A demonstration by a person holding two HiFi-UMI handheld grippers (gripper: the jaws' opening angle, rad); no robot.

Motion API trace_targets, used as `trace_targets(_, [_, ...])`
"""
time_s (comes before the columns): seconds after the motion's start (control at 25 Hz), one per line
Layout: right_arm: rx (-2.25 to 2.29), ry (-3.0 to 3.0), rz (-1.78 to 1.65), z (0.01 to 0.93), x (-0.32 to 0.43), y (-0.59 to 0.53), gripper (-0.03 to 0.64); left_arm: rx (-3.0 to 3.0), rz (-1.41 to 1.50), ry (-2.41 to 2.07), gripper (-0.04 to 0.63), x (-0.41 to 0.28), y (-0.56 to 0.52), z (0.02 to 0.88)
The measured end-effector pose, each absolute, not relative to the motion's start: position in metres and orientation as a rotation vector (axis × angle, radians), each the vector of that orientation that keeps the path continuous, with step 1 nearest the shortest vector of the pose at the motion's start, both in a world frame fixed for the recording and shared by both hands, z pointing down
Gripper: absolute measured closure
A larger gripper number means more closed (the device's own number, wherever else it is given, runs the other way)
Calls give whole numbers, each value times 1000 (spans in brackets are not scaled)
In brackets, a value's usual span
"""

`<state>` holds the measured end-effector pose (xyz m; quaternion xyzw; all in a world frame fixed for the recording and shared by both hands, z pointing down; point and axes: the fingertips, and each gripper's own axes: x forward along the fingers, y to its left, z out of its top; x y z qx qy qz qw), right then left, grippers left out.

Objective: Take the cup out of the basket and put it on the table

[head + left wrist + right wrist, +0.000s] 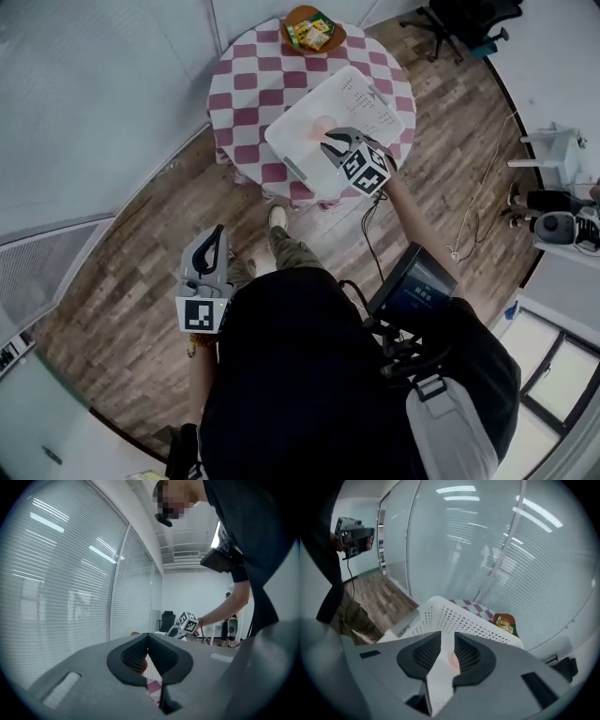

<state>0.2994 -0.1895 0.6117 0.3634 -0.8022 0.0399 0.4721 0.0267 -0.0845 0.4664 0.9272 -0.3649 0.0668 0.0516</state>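
A white perforated basket [292, 142] stands on the near side of a round table [246, 89] with a red-and-white check cloth. A pale pink cup [322, 126] lies inside it. My right gripper [331, 142] hangs just over the basket, pointing down, jaws open, nothing gripped. In the right gripper view the cup [453, 658] shows in the gap of that gripper [447, 645], down inside the basket [454, 618]. My left gripper [214, 242] is held low beside the person's left side, away from the table, empty. Its tips [148, 636] meet.
An orange bowl of snack packets [312, 30] sits at the table's far edge. Glass walls with blinds [103, 103] run along the left. A black office chair [464, 23] and white equipment [558, 155] stand at the right on the wooden floor.
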Motion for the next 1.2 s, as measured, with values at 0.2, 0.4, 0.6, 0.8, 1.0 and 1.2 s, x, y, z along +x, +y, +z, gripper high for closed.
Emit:
trace_targets(0.2, [676,-1840,210,685,310,-204,489,2680,200,-1358,592,-16,-81,468])
trace_targets(0.4, [562,-1678,264,744,326,-214,489,2579,223,-1487,591,-37,-77,483])
trace_targets(0.6, [576,-1631,312,767,335,-217,489,2576,219,-1513,591,-32,-71,484])
trace_targets(0.8, [591,-1636,320,776,331,-222,489,2590,253,-1479,591,-22,-69,487])
trace_targets(1.0, [601,-1625,366,788,333,-225,491,2606,235,-1452,591,-12,-77,481])
trace_targets(1.2, [600,-1596,414,803,336,-226,513,2601,244,-1440,591,-12,-83,480])
